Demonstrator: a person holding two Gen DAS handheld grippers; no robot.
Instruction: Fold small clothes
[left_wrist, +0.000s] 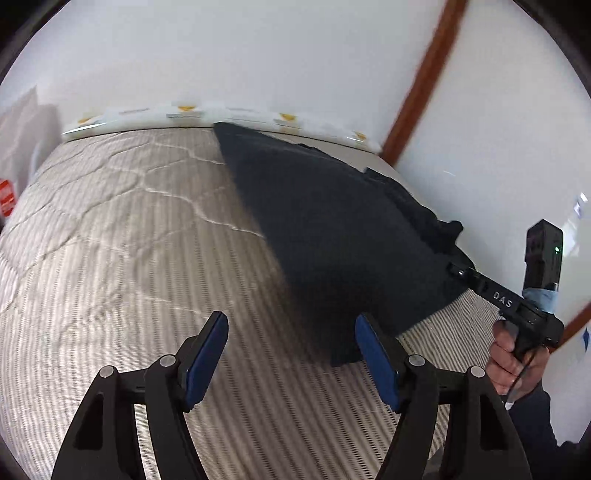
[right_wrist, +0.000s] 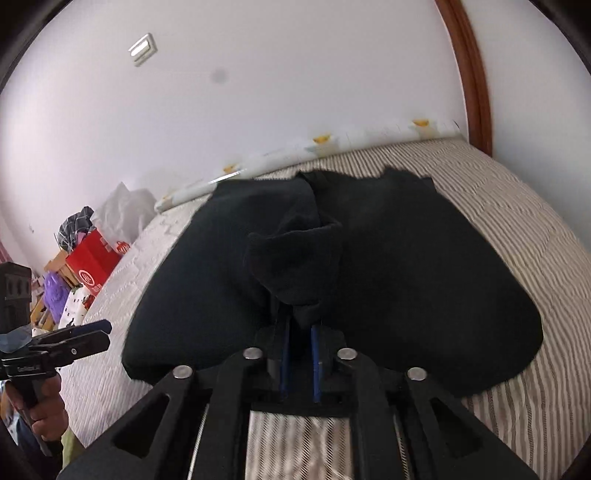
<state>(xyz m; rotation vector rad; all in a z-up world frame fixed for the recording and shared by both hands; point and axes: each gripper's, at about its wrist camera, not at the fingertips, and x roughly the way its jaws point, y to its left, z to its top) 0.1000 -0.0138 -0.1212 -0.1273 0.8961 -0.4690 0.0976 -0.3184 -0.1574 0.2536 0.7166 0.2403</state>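
right hand-held gripper (right_wrist: 299, 328) nipping black garment (right_wrist: 406, 266), left hand-held gripper (left_wrist: 291, 354) wide open w/ nothing; striped mattress (left_wrist: 110, 240), white wall (right_wrist: 258, 74).

The garment (right_wrist: 406, 266) is plain black with no print. The bed (left_wrist: 110, 240) under it wears a cover of thin grey and off-white stripes, quilted with pale wavy lines. Both claws are matte black with blue pads: the left claw (left_wrist: 291, 354) and the right claw (right_wrist: 300, 332). The wall (right_wrist: 258, 92) is white, edged by a reddish-brown wooden trim (right_wrist: 476, 92). Beyond the bed stands a red box (right_wrist: 94, 262) with white markings.
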